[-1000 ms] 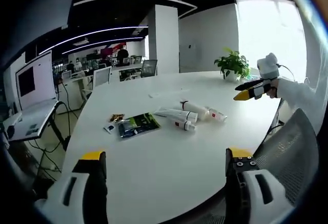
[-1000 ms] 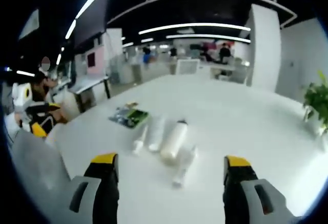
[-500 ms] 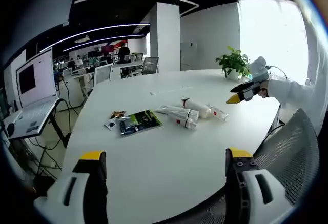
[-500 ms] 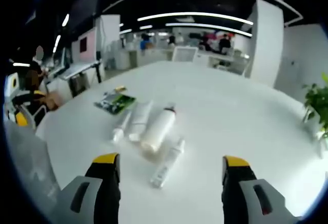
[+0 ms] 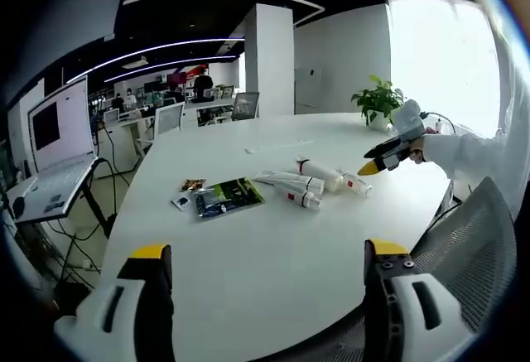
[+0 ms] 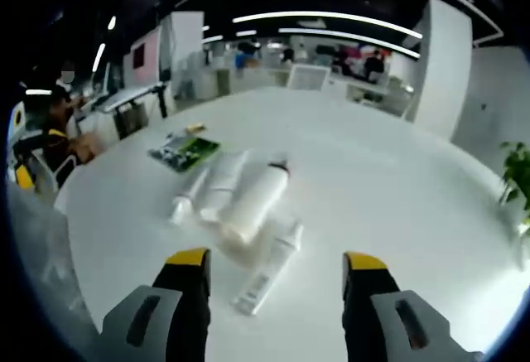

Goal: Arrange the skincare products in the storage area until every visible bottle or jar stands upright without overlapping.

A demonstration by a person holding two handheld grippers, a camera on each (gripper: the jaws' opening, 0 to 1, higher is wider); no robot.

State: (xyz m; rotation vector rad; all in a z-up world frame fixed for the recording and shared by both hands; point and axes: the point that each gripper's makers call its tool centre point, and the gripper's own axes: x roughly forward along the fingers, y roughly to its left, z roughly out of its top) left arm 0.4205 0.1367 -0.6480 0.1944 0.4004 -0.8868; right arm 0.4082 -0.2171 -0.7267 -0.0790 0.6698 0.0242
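the bottles [image 6: 248, 200] lie flat, packed side by side at centre frame on the white surface [image 6: 397, 188], and the empty, wide-open right hand-held gripper [image 6: 275, 264] may nudge the seemingly touching neighbours rolling.

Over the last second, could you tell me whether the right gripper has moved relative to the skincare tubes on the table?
Yes. In the left gripper view the right gripper has come down and in from beside the potted plant toward the skincare tubes, nearing the small bottle.
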